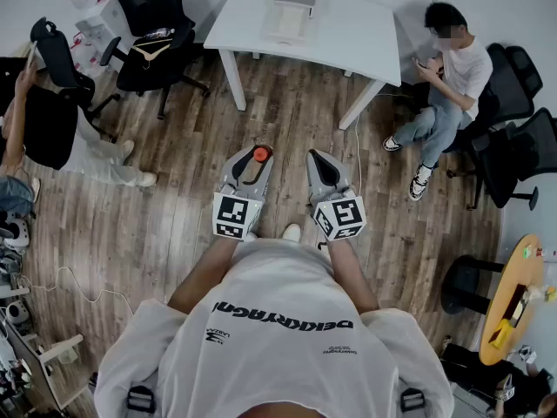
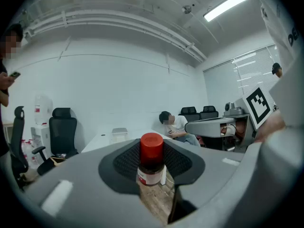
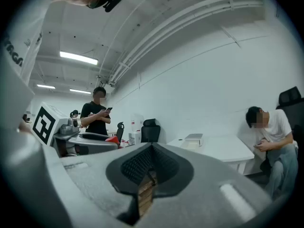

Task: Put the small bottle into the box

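Observation:
A small bottle (image 1: 260,153) with a red cap and a white label stands upright between the jaws of my left gripper (image 1: 258,158), which is shut on it; in the left gripper view the bottle (image 2: 151,161) fills the middle between the dark pads. My right gripper (image 1: 318,158) is held level beside it, shut with nothing in it, and only a thin slit shows between its pads (image 3: 137,167). The box (image 1: 294,7), pale and open-topped, sits on the white table (image 1: 357,42) well ahead of both grippers; the box (image 2: 119,135) is small in the left gripper view.
A person (image 1: 446,81) sits at the table's right end among black office chairs (image 1: 513,138). Another person (image 1: 39,124) is at the left, by more chairs (image 1: 152,46). A round wooden table (image 1: 513,299) stands at the right. Wooden floor (image 1: 287,111) lies between me and the white table.

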`<action>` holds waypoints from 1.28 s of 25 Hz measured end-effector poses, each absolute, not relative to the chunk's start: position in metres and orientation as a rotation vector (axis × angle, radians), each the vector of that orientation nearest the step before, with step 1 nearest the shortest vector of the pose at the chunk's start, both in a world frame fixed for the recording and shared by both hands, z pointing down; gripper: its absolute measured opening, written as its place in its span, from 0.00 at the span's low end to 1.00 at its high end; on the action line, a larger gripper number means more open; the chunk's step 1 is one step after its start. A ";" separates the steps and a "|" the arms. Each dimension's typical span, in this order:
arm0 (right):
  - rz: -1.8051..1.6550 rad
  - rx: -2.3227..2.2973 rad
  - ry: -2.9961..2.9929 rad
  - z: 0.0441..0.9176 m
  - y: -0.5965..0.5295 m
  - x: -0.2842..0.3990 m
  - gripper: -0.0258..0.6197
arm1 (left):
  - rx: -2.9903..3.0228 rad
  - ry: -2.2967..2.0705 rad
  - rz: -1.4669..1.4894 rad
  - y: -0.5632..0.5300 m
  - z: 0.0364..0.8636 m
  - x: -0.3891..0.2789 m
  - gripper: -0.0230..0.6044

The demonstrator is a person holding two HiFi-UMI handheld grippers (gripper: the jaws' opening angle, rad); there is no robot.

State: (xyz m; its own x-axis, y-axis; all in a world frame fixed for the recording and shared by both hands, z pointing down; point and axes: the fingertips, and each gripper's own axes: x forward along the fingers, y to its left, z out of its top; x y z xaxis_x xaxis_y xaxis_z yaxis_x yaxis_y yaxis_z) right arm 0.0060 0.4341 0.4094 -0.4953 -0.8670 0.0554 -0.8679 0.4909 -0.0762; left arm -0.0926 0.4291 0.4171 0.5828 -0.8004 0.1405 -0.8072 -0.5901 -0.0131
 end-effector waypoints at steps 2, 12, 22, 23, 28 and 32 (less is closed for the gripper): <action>0.156 1.574 -2.708 0.410 0.434 0.010 0.04 | 2.742 -1.399 0.210 0.429 0.418 -0.091 0.27; 0.201 1.518 -2.774 0.414 0.427 0.028 0.04 | 2.730 -1.419 0.222 0.425 0.421 -0.069 0.27; 0.202 1.476 -2.829 0.415 0.406 0.051 0.04 | 2.679 -1.471 0.170 0.409 0.423 -0.046 0.27; 0.198 1.471 -2.834 0.413 0.404 0.053 0.04 | 2.678 -1.478 0.171 0.409 0.422 -0.044 0.27; 0.189 1.469 -2.847 0.408 0.399 0.060 0.04 | 2.668 -1.499 0.173 0.405 0.417 -0.037 0.27; 0.195 1.455 -2.845 0.411 0.392 0.056 0.04 | 2.667 -1.497 0.175 0.398 0.418 -0.034 0.27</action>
